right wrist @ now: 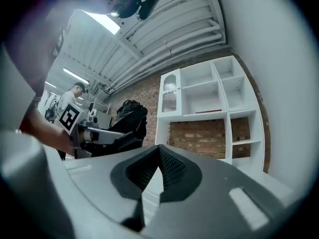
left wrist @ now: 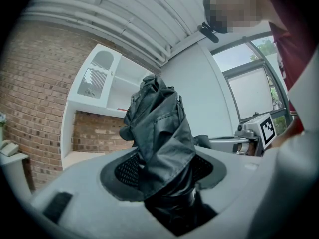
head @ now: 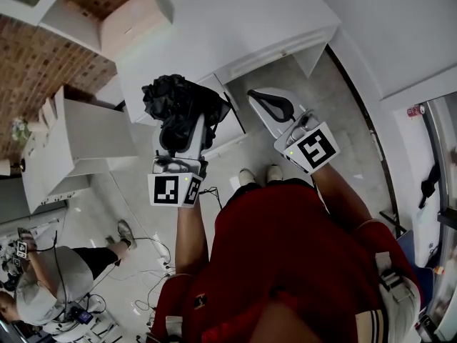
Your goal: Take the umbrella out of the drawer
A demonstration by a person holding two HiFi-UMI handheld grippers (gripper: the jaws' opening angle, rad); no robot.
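Your red shirt [head: 285, 249] sat closest, below both grippers. Ahead of it, your left gripper [left wrist: 164, 171] was clamped on the black folded umbrella [left wrist: 159, 128] — its crumpled fabric bulged out past the jaw tips. To that gripper's right, apart from the umbrella, your right gripper [right wrist: 158, 156] held nothing, jaws together — white shelves [right wrist: 214, 103] stood ahead of it.

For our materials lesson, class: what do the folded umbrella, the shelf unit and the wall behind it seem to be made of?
Umbrella: thin black fabric, likely synthetic, with a slight sheen; it creases and shows a stitched hem.
Shelf unit: smooth white painted board, probably wood; its faces are flat, even and matt.
Wall: bare reddish brick, matt; the mortar joints show.
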